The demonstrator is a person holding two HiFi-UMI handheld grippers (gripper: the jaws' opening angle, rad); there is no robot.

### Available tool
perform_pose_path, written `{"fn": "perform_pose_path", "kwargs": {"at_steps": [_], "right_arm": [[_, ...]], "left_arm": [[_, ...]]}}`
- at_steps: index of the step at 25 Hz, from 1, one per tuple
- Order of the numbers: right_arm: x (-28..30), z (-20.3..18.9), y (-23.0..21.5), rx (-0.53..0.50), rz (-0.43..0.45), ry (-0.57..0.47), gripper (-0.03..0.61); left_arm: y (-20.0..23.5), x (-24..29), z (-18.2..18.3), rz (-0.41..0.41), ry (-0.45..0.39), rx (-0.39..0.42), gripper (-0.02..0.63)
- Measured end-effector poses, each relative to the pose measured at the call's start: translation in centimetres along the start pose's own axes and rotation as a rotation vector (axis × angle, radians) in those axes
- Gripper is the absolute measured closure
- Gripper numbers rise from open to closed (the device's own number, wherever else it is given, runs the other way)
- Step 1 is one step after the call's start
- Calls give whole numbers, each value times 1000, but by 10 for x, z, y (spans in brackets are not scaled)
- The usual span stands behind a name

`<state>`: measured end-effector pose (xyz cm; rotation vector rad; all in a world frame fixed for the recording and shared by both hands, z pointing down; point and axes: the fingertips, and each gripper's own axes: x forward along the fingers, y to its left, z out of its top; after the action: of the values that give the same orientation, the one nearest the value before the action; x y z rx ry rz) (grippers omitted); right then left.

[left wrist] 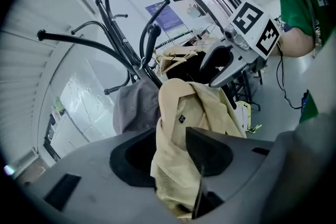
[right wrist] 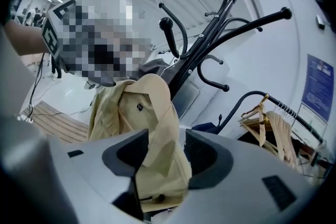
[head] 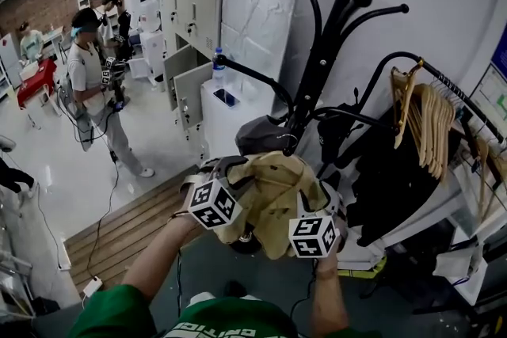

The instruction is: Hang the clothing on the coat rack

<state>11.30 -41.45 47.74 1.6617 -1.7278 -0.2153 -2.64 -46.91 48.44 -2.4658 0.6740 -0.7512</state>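
A beige jacket hangs by its collar from a lower arm of the black coat rack, next to a grey garment on the same rack. My left gripper is at the jacket's left side and my right gripper at its right. In the left gripper view the jacket hangs loosely between the wide-apart jaws of the left gripper, with a dark gap on one side. In the right gripper view the jacket likewise droops between the spread jaws of the right gripper.
A clothes rail with wooden hangers and a black garment stands right of the rack. White lockers and a water bottle are behind it. A person stands far left, beyond a wooden platform.
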Motion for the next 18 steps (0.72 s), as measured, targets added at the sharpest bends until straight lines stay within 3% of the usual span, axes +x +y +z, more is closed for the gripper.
{"fn": "perform_pose_path", "kwargs": {"at_steps": [5,11,18], "right_arm": [[-27,-10,20,50,-5,43,385],[-73,-17,46,108,-50,53,536],[-125,-27,91,229,14,56,569]], "left_arm": [[-16,-27,-8,-13,-17,-50,457],[-46,-63,-16,-56,-40,-105,553],[-84,-110,-22,-110,-79,-191,606]]}}
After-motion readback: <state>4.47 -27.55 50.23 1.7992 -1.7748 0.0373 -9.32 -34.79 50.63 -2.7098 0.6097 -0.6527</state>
